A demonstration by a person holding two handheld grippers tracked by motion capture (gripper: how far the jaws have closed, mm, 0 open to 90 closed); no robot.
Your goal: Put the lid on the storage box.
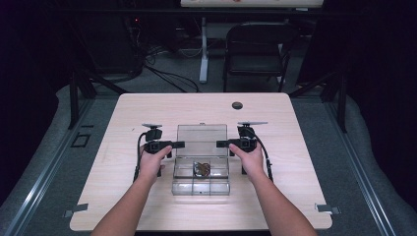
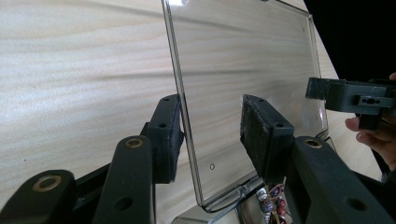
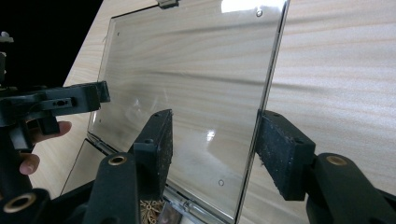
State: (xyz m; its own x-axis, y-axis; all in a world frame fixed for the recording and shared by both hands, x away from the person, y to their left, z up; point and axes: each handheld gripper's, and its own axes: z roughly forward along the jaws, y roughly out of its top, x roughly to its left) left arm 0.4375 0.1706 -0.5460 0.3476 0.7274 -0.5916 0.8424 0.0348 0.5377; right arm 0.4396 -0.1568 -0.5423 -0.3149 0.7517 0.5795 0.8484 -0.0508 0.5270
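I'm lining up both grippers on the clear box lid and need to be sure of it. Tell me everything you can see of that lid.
The lid is a clear, rigid, plastic-looking panel with rounded corners, a small catch on its free edge and tiny holes near its corners. It stands open, raised off the clear box and joined to it along its lower edge, mid-table. The left gripper straddles one side edge, one pad against it, the other apart. The right gripper straddles the opposite edge, jaws open.

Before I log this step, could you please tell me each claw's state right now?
Left claw: open, jaws either side of the clear lid's edge, one pad touching.
Right claw: open, astride the lid's other edge.
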